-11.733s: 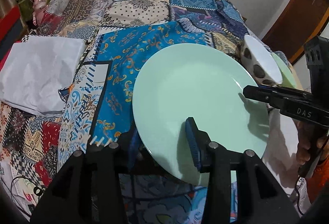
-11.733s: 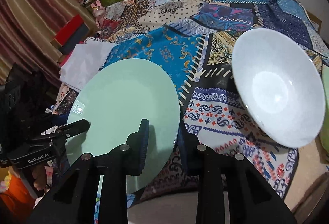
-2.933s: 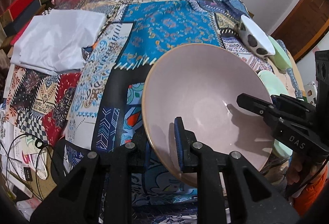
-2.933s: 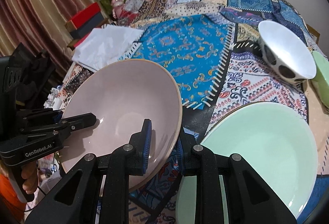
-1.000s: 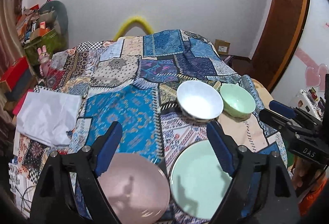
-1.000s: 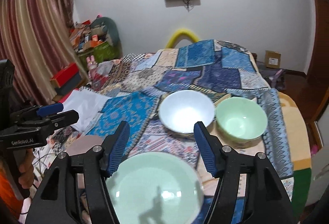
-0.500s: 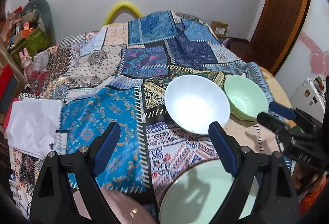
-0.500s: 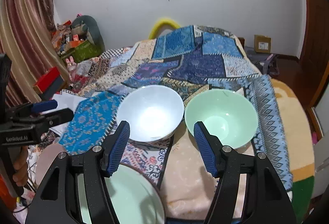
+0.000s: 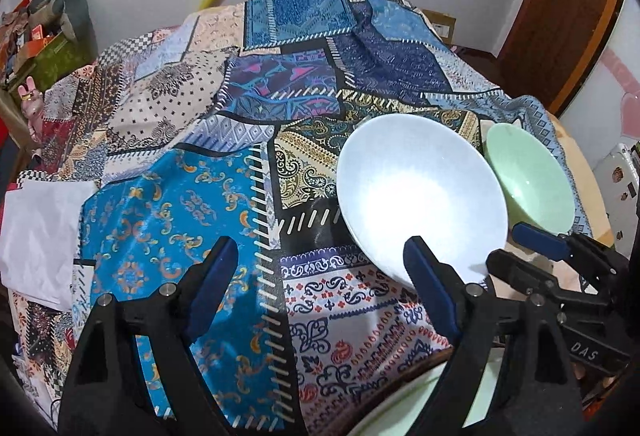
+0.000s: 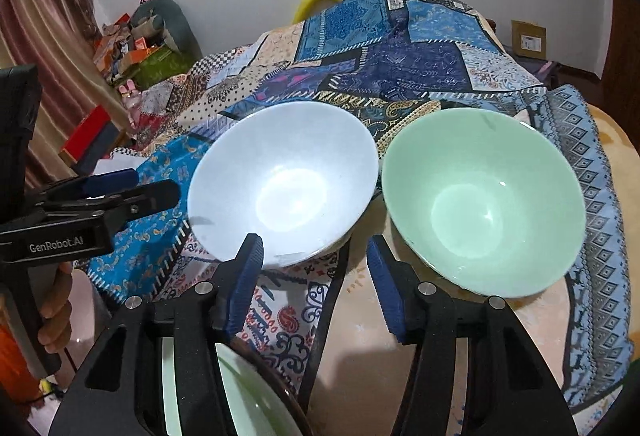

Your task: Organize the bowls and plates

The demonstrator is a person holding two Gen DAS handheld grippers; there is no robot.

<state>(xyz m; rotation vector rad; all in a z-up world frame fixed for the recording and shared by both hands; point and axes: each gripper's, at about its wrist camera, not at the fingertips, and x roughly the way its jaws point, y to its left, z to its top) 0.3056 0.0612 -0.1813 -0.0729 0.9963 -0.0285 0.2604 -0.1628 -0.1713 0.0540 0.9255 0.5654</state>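
A white bowl (image 9: 420,191) (image 10: 284,181) and a pale green bowl (image 9: 528,183) (image 10: 480,199) stand side by side on the patchwork cloth. My left gripper (image 9: 320,276) is open and empty, its right finger just in front of the white bowl's near rim. My right gripper (image 10: 316,256) is open and empty, its fingertips close to the near rims of both bowls. The right gripper also shows in the left wrist view (image 9: 532,248); the left gripper shows in the right wrist view (image 10: 132,183). A pale green plate (image 10: 244,396) (image 9: 400,412) lies below the grippers.
The patchwork cloth (image 9: 280,83) covers the round table. White fabric (image 9: 36,232) lies at the left edge. Boxes and clutter (image 10: 132,43) stand beyond the table on the left. A wooden door (image 9: 568,7) is at the right.
Both grippers have moved forward and down toward the two bowls, which now look larger. The pink bowl has dropped out of the left wrist view. Both grippers stay open.
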